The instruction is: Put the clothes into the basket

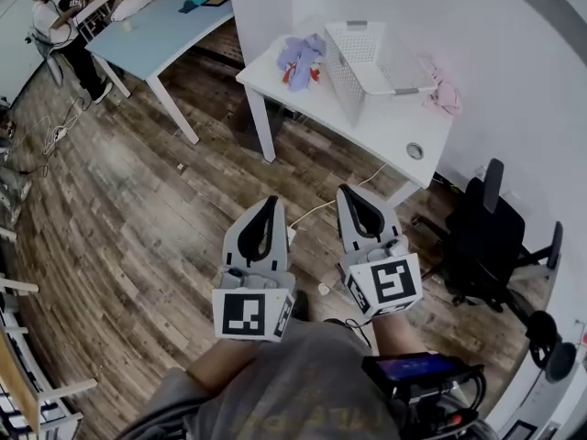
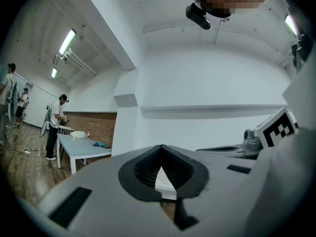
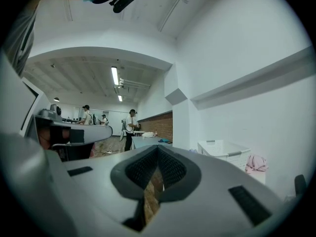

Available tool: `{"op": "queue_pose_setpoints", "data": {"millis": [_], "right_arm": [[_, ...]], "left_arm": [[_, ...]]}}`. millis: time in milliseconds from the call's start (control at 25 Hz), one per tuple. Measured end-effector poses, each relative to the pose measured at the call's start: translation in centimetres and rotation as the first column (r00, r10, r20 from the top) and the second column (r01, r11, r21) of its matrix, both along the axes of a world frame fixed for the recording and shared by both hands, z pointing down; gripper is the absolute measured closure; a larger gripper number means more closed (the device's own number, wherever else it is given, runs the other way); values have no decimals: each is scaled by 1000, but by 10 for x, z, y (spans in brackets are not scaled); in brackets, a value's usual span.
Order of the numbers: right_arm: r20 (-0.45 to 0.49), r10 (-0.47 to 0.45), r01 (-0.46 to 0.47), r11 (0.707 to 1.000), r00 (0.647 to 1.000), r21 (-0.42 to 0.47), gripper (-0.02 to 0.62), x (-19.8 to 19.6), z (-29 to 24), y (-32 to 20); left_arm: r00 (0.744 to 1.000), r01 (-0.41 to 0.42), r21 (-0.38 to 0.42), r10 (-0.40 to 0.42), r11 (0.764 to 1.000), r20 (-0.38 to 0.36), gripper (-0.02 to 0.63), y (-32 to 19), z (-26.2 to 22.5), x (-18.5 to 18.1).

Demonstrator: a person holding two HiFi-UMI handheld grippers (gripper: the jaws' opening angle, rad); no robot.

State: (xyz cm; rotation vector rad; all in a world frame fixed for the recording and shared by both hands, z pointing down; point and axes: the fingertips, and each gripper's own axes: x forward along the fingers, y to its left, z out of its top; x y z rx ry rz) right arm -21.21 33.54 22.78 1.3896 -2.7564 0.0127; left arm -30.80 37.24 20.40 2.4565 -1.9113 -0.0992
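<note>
Nearest the camera, the left claw (image 1: 268, 205) and the right claw (image 1: 352, 194) are held out side by side, level over the wooden floor (image 1: 138, 209), each with its jaws pressed fully together and nothing between them. A black office chair (image 1: 484, 236) stands off to the right. Beyond the claws, well apart from both, is the white counter (image 1: 390, 131) against the wall. On it the white mesh basket (image 1: 343, 79) stands upright and looks empty as far as its inside shows. A heap of lilac clothes (image 1: 301, 57) with a touch of red lies just beside the basket's left wall, and a pink garment (image 1: 447, 93) is crumpled near its right side by the wall. Nothing is in the basket yet, so the task looks unstarted. The clothes should be light, soft and limp; they will sag and trail, so a pinch on a bunched fold at the top of each heap seems the surest hold, with jaws opened first. Farther off, a person (image 1: 57, 27) stands by a second, pale blue counter (image 1: 170, 30)
</note>
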Motion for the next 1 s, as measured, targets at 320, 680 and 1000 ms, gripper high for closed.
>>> {"op": "queue_pose_setpoints", "data": {"millis": [320,680,1000], "right_arm": [[-2,23,-23,999,1000,43,589,-7,-14,-31],[-5,31,-31,999,999,25,589,-11,-2,-70],[1,24,-24,1000,1000,0,589,-21,17,-127]], "left_arm": [[999,-32,34,32,999,4,597,-29,-11,-4],[1000,-27,6,27,1000,6,597,-63,4,-12],[999,-38,-7,38,999,13,597,-123,15,-17]]}}
